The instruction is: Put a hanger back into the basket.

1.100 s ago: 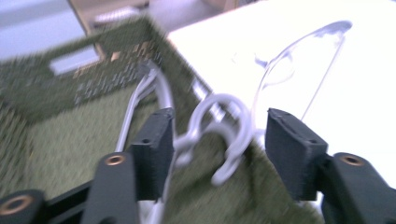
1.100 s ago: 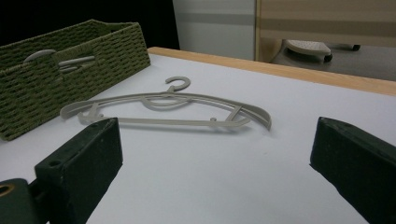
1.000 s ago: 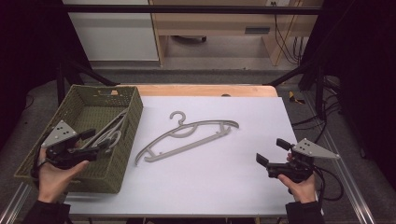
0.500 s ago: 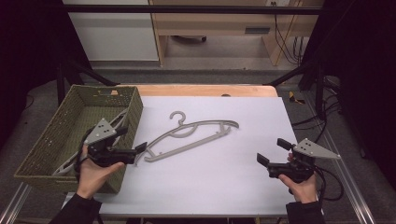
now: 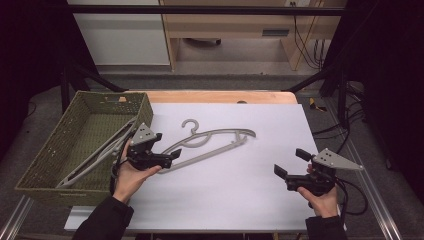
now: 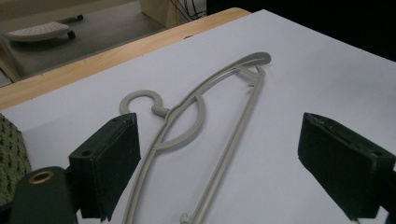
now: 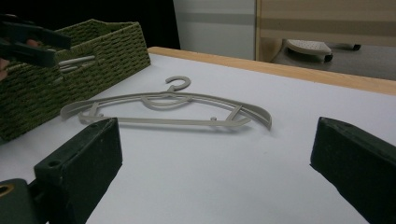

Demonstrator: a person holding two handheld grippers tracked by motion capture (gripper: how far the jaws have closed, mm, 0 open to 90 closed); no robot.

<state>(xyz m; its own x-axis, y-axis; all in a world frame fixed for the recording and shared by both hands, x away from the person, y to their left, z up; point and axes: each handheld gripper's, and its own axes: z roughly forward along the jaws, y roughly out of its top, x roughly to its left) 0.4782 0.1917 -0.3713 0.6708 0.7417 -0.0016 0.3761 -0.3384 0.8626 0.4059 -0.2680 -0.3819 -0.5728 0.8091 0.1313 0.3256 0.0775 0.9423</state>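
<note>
A grey plastic hanger (image 5: 235, 131) lies flat on the white table, hook toward the far side. My left gripper (image 5: 170, 159) is at the hanger's left end, just past the basket. Its jaws have just been opening and now stand wide apart. In the left gripper view the hanger (image 6: 233, 135) runs across the table between and beyond the two pads of the left gripper (image 6: 219, 158), and neither pad touches it. My right gripper (image 5: 291, 162) rests open near the table's right front, with nothing between its jaws. In its own view the right gripper (image 7: 215, 154) faces the hanger (image 7: 163, 121) from a distance.
A green woven basket (image 5: 60, 192) stands at the table's left edge with a second grey hanger (image 5: 95, 155) lying in it. In the right gripper view the basket (image 7: 107, 42) is at the upper left. A wooden strip (image 5: 215, 96) borders the far edge.
My left hand has moved right, out from over the basket, to the left end of the hanger on the table. The right hand has stayed in place.
</note>
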